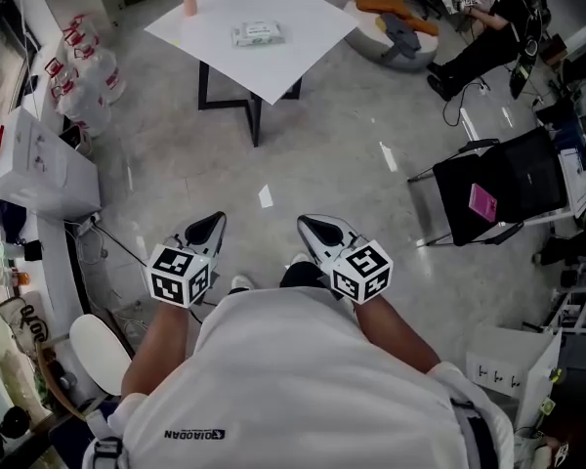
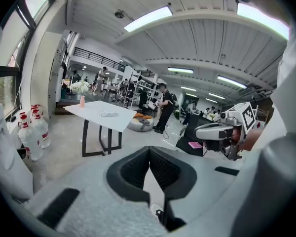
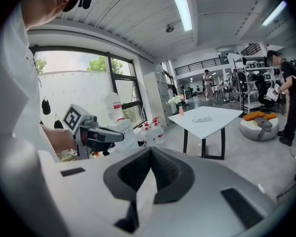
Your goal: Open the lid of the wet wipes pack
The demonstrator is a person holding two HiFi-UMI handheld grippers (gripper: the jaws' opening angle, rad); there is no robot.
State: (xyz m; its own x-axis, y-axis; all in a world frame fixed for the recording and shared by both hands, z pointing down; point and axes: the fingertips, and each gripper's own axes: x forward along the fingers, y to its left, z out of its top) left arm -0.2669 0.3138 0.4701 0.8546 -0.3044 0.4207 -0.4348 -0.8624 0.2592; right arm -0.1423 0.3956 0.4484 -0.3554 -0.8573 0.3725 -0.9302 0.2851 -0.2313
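White table (image 1: 303,52), left gripper (image 1: 215,223), right gripper (image 1: 311,226), wet wipes pack (image 1: 257,34): task untouched.
You held both grippers clenched on nothing, well short of the table; the pack lay flat near its middle. Risk: closed jaws reaching that light pack would likely shove it along, not lift its lid.

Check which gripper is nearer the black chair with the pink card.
Right. In the head view the right gripper is left of the black chair, with a wide gap between them. The left gripper is farther left again, beyond the right one.
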